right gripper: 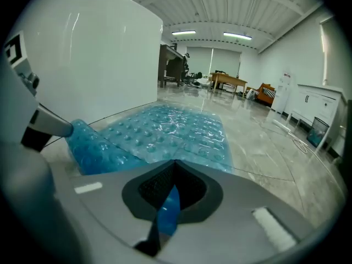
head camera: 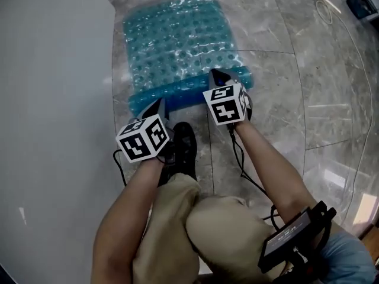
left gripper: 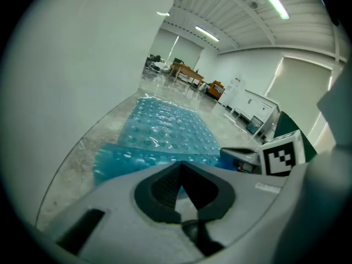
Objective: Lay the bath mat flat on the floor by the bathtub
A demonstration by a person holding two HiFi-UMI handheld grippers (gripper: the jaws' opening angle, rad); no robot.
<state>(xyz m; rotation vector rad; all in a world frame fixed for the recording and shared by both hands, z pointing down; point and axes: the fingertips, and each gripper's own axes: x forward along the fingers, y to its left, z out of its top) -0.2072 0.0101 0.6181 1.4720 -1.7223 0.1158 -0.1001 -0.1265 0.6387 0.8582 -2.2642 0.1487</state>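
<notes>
Holding the near edge of the blue bubbled bath mat point(head camera: 177, 46) with both hands, I have the right gripper point(right gripper: 175, 169) closed narrow on it, with a blue strip of mat pinched between its fingers point(right gripper: 155, 185). The left gripper point(left gripper: 180, 169) is shut just as tight at the near left corner. Only a thin pale sliver shows between its fingers there, so I judge that hold shallow.

The far part of the mat lies flat on the marble floor point(head camera: 278, 70) in the upper middle of the head view. It runs close along the white wall of the bathtub point(head camera: 53, 70) at the left.

Risks as I see them:
- The shallow left pinch could slip, dropping that corner crooked.
- The near edge stands up in a doubled band, and letting go too soon could leave it as a fold.
- The floor is glossy, so a pull may slide the whole mat.
- My shoe point(head camera: 182, 147) is just beside the near edge and could trap it.

The bathtub is the only container here. Only its outer wall shows, so I cannot tell what is inside.
</notes>
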